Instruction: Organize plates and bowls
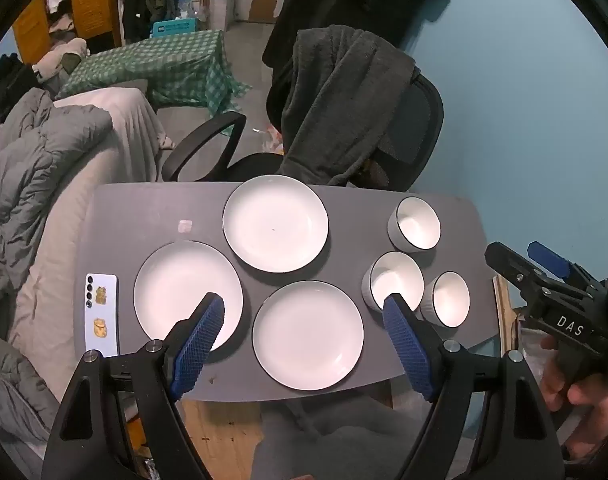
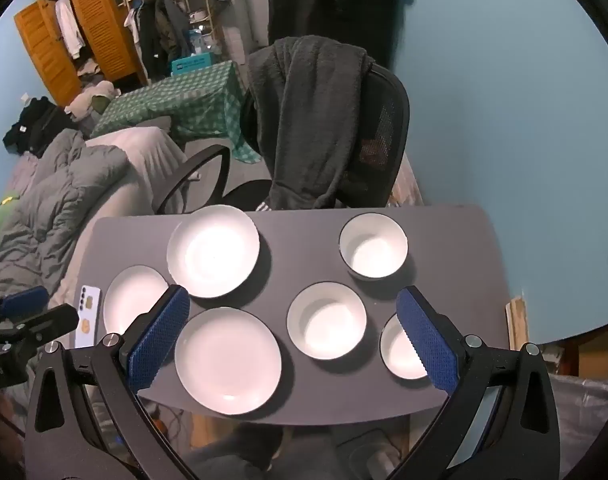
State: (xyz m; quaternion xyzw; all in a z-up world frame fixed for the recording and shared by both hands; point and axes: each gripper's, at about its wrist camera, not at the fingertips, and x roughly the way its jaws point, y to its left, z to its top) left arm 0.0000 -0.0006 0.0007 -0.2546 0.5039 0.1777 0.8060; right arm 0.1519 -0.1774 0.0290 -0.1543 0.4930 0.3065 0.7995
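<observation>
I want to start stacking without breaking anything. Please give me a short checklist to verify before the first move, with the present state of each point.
1. Left hand-held gripper open and holding nothing: ok.
2. Right hand-held gripper open and holding nothing: ok.
3. Three plates lie flat and separate: far plate, left plate, near plate: ok.
4. Three bowls upright and not stacked: far bowl, middle bowl, near bowl: ok.
5. Near plate fully on the table: not ok, its edge is at or slightly over the front edge.
6. Phone beside the left plate, clear of it: ok.
</observation>
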